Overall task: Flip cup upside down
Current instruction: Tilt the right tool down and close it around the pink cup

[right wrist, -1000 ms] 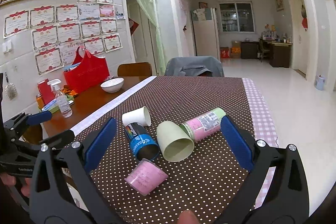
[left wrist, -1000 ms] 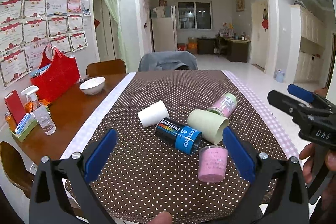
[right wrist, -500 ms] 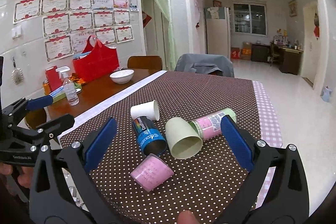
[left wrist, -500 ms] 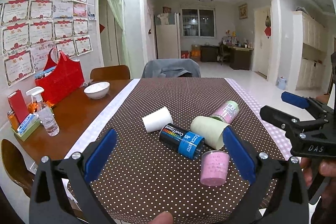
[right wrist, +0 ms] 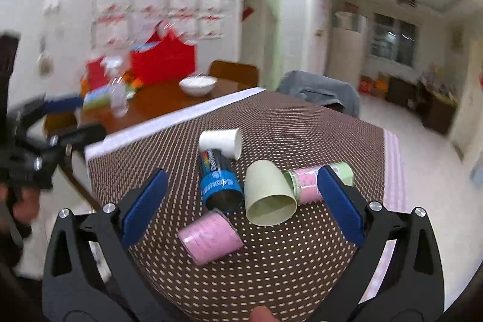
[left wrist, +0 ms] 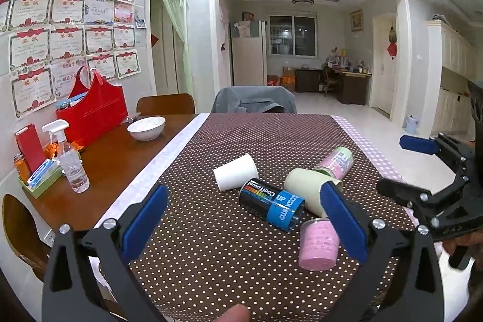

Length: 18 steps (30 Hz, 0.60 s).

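Note:
Several cups lie on the dotted brown tablecloth (left wrist: pixel 211 231): a white paper cup (left wrist: pixel 236 176) (right wrist: pixel 222 142), a black and blue cup (left wrist: pixel 271 204) (right wrist: pixel 219 181), a pale green cup (left wrist: pixel 305 195) (right wrist: pixel 267 196), and a pink and green one (left wrist: pixel 335 160) (right wrist: pixel 305 183), all on their sides. A pink cup (left wrist: pixel 318 243) (right wrist: pixel 209 234) is nearest; it looks upright in the left view. My left gripper (left wrist: pixel 241 219) is open and empty above the near table edge. My right gripper (right wrist: pixel 241 207) is open and empty, just short of the cups.
On the bare wood at the left stand a white bowl (left wrist: pixel 146 127), a spray bottle (left wrist: pixel 71 162), a red bag (left wrist: pixel 93 110) and a small tray of items (left wrist: pixel 39 177). Chairs (left wrist: pixel 166 104) stand at the far end. The right gripper shows at the right (left wrist: pixel 428 168).
The right gripper has swung left and tilted, its view now blurred, with the cups larger and closer. The left gripper has pulled back a little. The cups have not moved.

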{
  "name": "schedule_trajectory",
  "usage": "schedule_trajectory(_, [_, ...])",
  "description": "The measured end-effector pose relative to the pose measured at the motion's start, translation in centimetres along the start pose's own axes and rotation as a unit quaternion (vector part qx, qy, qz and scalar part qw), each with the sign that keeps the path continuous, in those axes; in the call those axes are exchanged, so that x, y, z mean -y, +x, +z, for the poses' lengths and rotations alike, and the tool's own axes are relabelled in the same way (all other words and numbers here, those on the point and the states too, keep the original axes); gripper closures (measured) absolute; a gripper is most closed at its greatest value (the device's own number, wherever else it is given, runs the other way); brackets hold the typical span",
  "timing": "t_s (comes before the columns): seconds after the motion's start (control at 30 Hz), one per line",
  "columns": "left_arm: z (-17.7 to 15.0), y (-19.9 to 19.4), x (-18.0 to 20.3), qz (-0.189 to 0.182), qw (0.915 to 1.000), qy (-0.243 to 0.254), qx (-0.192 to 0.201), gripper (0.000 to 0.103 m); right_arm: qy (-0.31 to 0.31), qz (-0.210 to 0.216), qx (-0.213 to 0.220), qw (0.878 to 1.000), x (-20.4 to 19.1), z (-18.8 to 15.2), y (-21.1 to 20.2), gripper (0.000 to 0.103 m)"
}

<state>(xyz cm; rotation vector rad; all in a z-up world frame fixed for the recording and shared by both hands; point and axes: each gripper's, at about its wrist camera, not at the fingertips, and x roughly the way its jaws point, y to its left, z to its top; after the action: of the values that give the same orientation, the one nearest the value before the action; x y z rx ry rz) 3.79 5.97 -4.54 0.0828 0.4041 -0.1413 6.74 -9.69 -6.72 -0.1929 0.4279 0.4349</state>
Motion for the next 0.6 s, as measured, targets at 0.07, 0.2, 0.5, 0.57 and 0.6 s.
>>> schedule_trajectory(0.07, [-0.2,0.4,-0.1,0.002,1.0,-0.001,-0.002,0.004,-0.05,0.016,-0.016,0.998,-0.3,-0.2,0.8,0.006])
schedule_trajectory(0.2, [-0.8,1.3,-0.1,0.001,0.9999,-0.001,-0.011,0.004,-0.131,0.046,-0.046,0.989,-1.1,-1.0,2.2,0.006])
schedule_trajectory(0.5, [-2.0,4.1,-0.8,0.01,0.9989,-0.009,-0.044,0.004,-0.284,0.119,-0.11,0.945,-2.2,-2.9,6.0,0.006])
schedule_trajectory(0.57, [-2.3,4.7,-0.9,0.013,0.9985,-0.009,-0.053,0.004,-0.316,0.134,-0.115,0.932,-2.5,-3.4,6.4,0.006])
schedule_trajectory(0.6, [-2.4,4.9,-0.9,0.014,0.9983,-0.009,-0.057,0.004,-0.336,0.142,-0.115,0.924,-2.7,-3.7,6.6,0.006])
